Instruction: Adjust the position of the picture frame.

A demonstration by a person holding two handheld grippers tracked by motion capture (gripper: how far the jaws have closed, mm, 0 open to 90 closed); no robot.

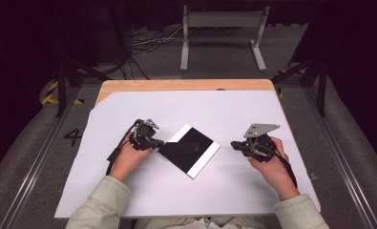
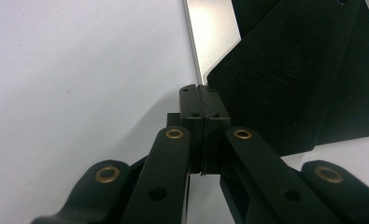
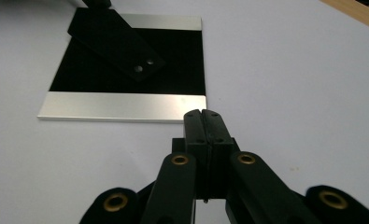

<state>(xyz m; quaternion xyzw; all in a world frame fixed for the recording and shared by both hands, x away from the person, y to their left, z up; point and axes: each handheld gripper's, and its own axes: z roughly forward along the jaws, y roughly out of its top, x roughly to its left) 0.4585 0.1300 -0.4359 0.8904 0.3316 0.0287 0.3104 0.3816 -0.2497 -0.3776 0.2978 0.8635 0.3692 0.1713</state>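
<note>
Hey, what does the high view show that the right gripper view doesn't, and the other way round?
High view alone: both hands, the left hand and right hand, pale sleeves, the grey three-cornered plate, the wooden table edge's full width, and a white stand on the floor beyond.

Right gripper view alone: the right gripper close up with jaws pressed together and nothing between them, and two small holes in the black strip lying on the plate.

Both: the black plate with silver edges on the white sheet.
</note>
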